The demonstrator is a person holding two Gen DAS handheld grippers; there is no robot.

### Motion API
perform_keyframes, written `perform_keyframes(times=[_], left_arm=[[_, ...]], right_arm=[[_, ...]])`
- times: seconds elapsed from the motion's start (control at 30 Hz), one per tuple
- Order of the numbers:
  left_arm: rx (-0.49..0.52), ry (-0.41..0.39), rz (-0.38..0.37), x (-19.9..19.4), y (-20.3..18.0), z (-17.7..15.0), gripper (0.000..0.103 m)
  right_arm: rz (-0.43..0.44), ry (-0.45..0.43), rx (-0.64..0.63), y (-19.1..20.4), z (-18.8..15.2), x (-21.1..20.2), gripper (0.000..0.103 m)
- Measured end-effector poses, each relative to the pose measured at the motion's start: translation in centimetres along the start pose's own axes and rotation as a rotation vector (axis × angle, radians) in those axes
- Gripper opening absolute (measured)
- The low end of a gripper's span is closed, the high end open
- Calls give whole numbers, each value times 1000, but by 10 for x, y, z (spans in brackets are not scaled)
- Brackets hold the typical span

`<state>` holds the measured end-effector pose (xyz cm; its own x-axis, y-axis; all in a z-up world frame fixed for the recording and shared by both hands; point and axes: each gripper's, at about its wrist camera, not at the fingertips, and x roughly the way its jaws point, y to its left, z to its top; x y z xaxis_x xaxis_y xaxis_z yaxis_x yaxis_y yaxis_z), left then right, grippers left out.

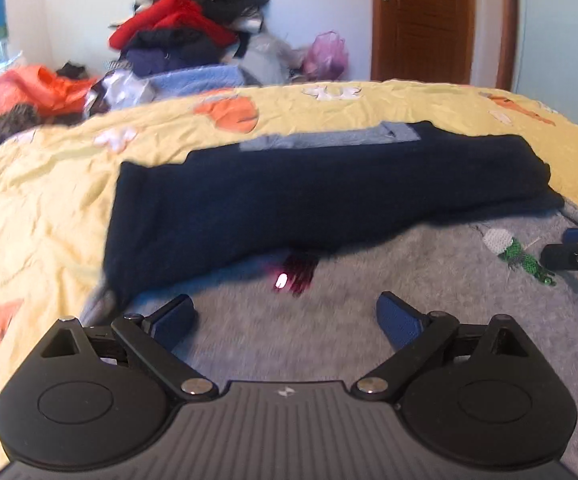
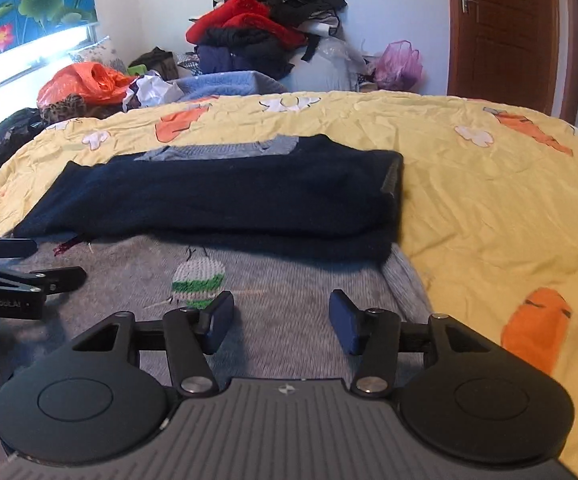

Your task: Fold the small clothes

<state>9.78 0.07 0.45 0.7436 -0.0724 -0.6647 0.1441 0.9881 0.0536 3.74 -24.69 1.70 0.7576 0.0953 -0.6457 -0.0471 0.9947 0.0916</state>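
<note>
Both grippers hover low over the grey knit garment (image 2: 289, 280) spread on the bed, and neither holds anything: the left gripper (image 1: 285, 320) stands spread wide with bare grey knit between its blue pads, and the right gripper (image 2: 281, 320) stands partly apart over the same cloth, just beside a small white-and-green knitted motif (image 2: 199, 284). Beyond them a dark navy part (image 1: 309, 208), whether a folded-over portion or a separate piece I cannot tell, lies across the far half of the garment on the yellow bedspread (image 2: 489, 200). The main risk, as I judge it, is a shallow pinch: closing on the flat middle of the knit would catch only the top layer, or gather the bedspread with it, and drag the navy fold askew. Uneven lifting by the two grippers could also skew the next crease, and the motif's loose threads may snag a pad.
</note>
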Motion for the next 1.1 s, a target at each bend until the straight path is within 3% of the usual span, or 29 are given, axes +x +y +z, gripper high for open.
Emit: perform_keyframes(times=[0.23,0.43,0.8,0.93,1.03,1.1], left_arm=[[9,28,23,-39,1,-29,99],[-45,46,-3,-73,6,-60,99],[-16,56,-13,-111,-4,-91,99],[-13,68,-19,-122,-3,-99,99],[-12,73,-27,-130,-1,-105,99],[-14,71,-37,-134,-2,-108,99]], right_arm=[[-31,47,-111,15,-27,-31,73],[-24,72,-129,14,-55,-68,77],[11,179,-230,19,-93,-125,85],[-64,236,-346,15,-101,-148,91],[-157,278,-408,1,-106,-168,88],[-207,229,-383,-6,-101,-182,84]])
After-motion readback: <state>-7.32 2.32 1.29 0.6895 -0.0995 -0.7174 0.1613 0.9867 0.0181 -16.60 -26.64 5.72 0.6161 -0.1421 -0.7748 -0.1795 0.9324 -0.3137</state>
